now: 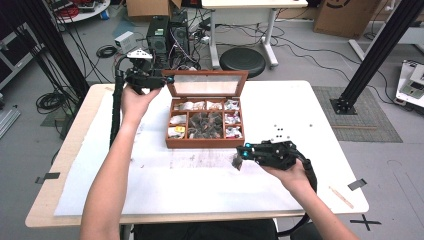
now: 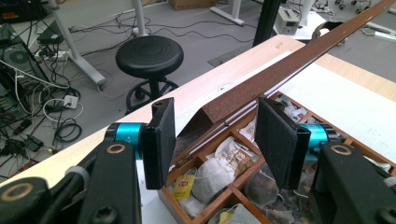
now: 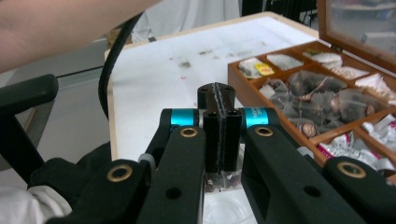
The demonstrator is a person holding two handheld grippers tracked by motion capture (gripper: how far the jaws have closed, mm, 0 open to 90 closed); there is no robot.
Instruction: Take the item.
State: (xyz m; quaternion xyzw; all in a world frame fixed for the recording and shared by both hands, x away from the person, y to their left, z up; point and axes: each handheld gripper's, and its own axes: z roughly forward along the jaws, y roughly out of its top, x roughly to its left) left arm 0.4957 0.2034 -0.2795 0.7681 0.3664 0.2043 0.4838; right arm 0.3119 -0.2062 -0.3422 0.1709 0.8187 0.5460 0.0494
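A wooden tea box [image 1: 205, 144] stands mid-table with its glass lid [image 1: 206, 74] raised. Its compartments hold several tea bags [image 1: 205, 125]. My left gripper [image 1: 167, 80] is at the lid's top left corner. In the left gripper view the brown lid edge [image 2: 280, 70] runs in between the two pads [image 2: 161, 135], and the left gripper [image 2: 215, 140] is shut on it. In front of the box, low over the table, my right gripper [image 1: 240, 156] is shut on a dark tea bag [image 1: 236, 163]. The bag [image 3: 224, 179] hangs under the pressed-together pads of that gripper [image 3: 218, 95].
White paper [image 1: 200, 185] covers the table and carries dark tea stains. Something clear and rounded [image 3: 219, 207] lies just below the held bag. A black stool [image 2: 149, 56], cables and a computer tower [image 1: 159, 32] stand on the floor beyond the table's far edge.
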